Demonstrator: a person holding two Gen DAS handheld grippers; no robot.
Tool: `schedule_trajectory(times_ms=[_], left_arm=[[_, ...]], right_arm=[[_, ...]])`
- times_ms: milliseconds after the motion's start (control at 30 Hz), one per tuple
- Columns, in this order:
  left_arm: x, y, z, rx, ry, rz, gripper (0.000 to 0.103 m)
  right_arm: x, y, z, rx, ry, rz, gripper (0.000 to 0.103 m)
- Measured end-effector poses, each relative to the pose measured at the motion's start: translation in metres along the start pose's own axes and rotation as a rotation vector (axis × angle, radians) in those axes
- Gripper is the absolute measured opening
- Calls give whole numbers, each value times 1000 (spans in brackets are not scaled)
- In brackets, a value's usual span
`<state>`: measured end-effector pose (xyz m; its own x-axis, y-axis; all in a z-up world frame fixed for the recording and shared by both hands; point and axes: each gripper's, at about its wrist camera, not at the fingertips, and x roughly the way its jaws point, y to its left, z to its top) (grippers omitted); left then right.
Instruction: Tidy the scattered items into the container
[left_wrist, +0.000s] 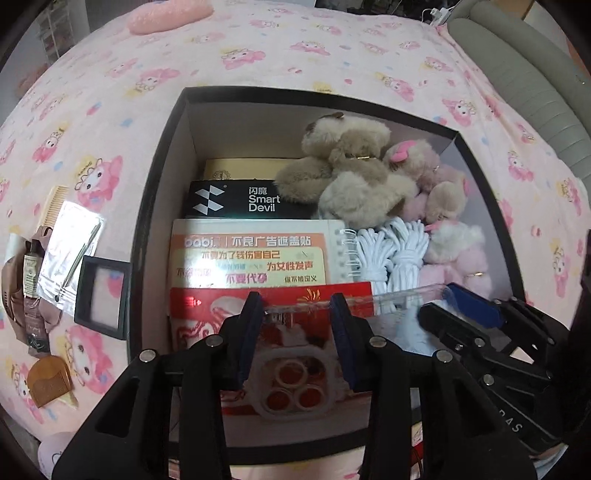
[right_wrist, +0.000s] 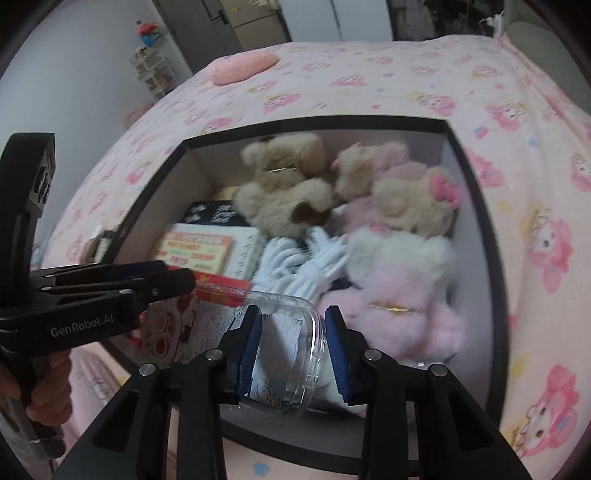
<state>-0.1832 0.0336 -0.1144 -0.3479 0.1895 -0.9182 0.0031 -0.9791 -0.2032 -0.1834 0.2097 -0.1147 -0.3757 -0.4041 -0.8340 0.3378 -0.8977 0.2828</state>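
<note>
Two fingers (right_wrist: 255, 332) seemingly astride clear case (right_wrist: 295, 354)

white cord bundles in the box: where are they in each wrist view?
Left wrist: the white cord bundles sit right of centre, between the spiral notebook and the pink plush.
Right wrist: the white cord bundles sit at centre, just above the clear case, left of the pink-and-white plush.
Shared landmark: the brown plush bear at the far end of the box.
</note>
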Motion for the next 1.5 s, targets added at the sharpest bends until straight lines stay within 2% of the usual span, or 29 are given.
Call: schedule_trajectory(times_ms=[200,267,333,400,500,633,767,900,1100,1200,1367,1467,1500], left_arm=[[-5,5,-4,-12,-19,-37,38],[-4,5,-4,-18,-17,-60,37],[-2,6,-4,-46,3,-153,37],[-1,5,-7,-51,12,-192,37],[1,-12,-11,14,0,-121,37],[-1,-52,-17,182,-41,3,42],[8,-79,-17,275,-25,35,50],[21,-93,-15,294,5,21,51],[28,-103,-14,311,1,68,51],[29,-103,-13,309,20,91,54],[26,-87,-19,302,14,106,58],[21,-68,-17,261,21,108,58],[19,-61,-16,246,20,107,55]], right_arm=[[3,17,-6,-69,16,28,31],[-1,19,-6,-69,-23,-43,31],[-8,16,-5,-58,-83,-137,31],[-17,12,-3,-40,-127,-180,31],[-25,0,-1,28,-153,-178,31],[-26,-14,4,75,-122,-153,31],[-35,-23,7,89,-133,-162,34],[-30,-24,8,95,-124,-161,36],[-31,-18,6,42,-129,-214,36],[-30,-20,6,51,-123,-205,36],[-25,-22,4,61,-93,-185,36],[-24,-20,3,63,-82,-148,36],[-24,-18,3,58,-82,-145,36]])
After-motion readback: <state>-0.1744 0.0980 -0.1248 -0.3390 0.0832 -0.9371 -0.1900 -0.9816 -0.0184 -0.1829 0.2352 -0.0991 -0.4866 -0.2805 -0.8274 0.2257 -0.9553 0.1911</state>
